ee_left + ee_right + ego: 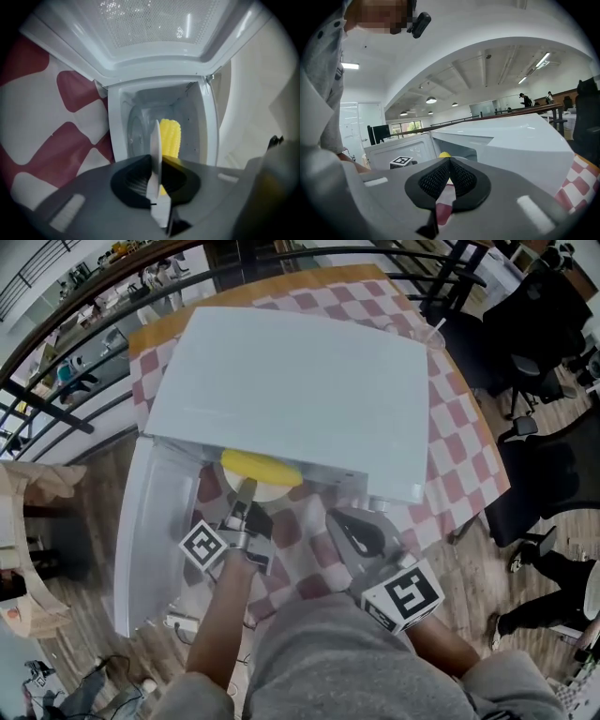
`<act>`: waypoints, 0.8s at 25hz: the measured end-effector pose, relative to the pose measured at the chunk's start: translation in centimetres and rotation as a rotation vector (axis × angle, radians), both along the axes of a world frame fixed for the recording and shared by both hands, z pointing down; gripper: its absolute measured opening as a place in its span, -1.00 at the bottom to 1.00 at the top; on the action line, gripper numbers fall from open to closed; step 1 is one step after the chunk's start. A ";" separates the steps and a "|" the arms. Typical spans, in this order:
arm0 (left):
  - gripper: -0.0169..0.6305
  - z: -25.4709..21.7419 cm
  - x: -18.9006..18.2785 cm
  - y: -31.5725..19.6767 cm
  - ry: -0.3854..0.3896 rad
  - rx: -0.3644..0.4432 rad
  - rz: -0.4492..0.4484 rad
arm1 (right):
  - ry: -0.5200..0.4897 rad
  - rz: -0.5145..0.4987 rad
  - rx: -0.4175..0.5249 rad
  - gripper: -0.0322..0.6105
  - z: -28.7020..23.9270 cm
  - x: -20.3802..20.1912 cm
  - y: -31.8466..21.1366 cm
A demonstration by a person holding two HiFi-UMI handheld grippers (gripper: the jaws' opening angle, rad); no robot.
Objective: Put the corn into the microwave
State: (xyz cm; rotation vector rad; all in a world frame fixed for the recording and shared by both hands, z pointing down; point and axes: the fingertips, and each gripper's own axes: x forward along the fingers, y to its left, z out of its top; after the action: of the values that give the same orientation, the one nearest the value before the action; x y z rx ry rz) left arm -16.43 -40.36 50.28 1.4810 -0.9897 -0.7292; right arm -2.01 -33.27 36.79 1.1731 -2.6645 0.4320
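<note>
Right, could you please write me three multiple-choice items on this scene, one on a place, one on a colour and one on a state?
1. Where is the corn?
A. in a bowl
B. on a plate at the mouth of the open microwave
C. on top of the microwave

2. What colours are the checks of the tablecloth?
A. blue and white
B. red and white
C. green and yellow

3. How do the jaws of the left gripper stand?
A. wide apart
B. shut on the corn
C. shut on the plate's rim

Answers:
1 B: the corn lies on the plate just under the microwave's front edge.
2 B: red and white squares show around the microwave.
3 C: the left gripper view shows the thin white rim pinched between the jaws.
</note>
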 end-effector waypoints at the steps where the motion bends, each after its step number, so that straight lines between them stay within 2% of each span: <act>1: -0.85 0.5 0.0 -0.2 -0.001 -0.009 0.000 | 0.000 -0.002 -0.004 -0.90 0.1 -0.2 0.0; 6: -0.85 2.6 0.0 -1.4 0.006 -0.041 -0.003 | 0.010 -0.011 -0.014 -0.90 0.6 -0.9 -0.1; 15: -0.85 3.7 0.2 -2.5 0.026 -0.057 -0.015 | 0.030 -0.015 -0.031 -0.90 1.2 -1.2 0.1; 20: -0.84 3.8 0.1 -3.1 0.011 -0.056 -0.019 | 0.032 -0.015 -0.036 -0.90 1.3 -1.2 0.2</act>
State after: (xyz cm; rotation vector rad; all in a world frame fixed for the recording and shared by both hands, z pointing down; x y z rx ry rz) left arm -16.30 -43.51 54.04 1.4197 -1.0094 -0.7176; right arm -3.17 -33.07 38.11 1.1389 -2.6253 0.4523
